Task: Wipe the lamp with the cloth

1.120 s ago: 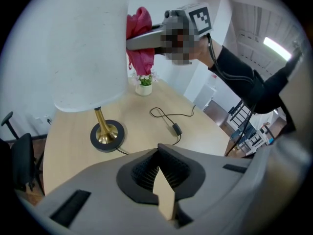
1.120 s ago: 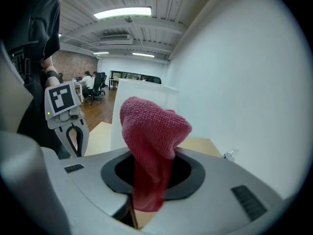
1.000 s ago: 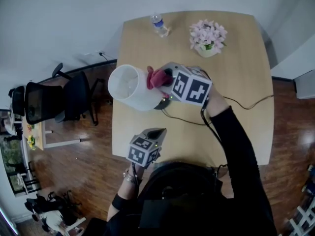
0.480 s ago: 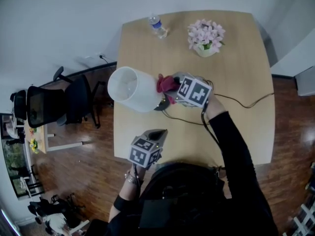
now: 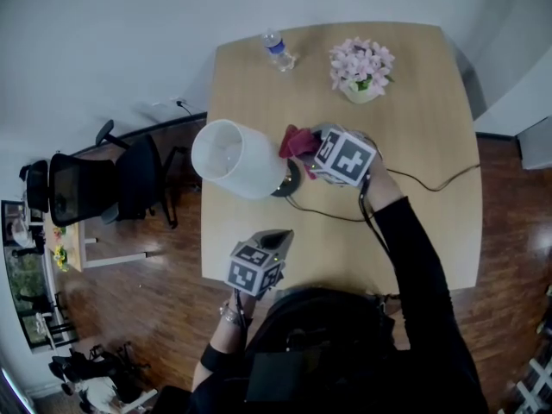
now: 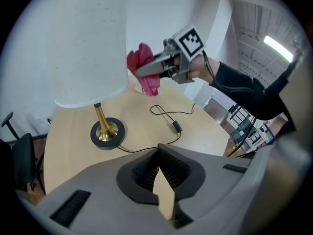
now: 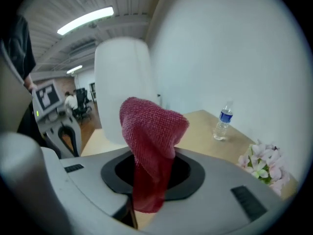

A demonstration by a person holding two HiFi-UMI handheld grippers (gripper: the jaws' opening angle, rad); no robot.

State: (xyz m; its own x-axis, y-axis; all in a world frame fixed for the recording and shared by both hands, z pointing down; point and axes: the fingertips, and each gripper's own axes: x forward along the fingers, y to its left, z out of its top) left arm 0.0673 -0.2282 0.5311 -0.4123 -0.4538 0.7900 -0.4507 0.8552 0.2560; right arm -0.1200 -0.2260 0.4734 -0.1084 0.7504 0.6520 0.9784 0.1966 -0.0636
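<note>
The lamp has a white shade (image 5: pixel 233 158) on a brass stem with a round black base (image 6: pixel 106 131). It stands near the left edge of the wooden table (image 5: pixel 414 102). My right gripper (image 5: pixel 304 145) is shut on a red cloth (image 5: pixel 297 141). The bunched cloth (image 6: pixel 143 72) sits against the shade's (image 6: pixel 83 43) side, close to its lower rim. In the right gripper view the cloth (image 7: pixel 149 141) stands up from between the jaws, with the shade (image 7: pixel 122 87) right behind it. My left gripper (image 5: pixel 276 235) hangs shut and empty over the table's near edge, pointing at the lamp.
The lamp's black cord (image 6: pixel 166 116) with its switch trails across the table toward the right. At the far edge stand a water bottle (image 5: pixel 278 46) and a pot of pink flowers (image 5: pixel 362 67). A black office chair (image 5: pixel 95 179) is on the floor to the left.
My right gripper has come down the shade's side with the cloth, toward the lower rim, and has rolled a little. The left gripper has kept still.
</note>
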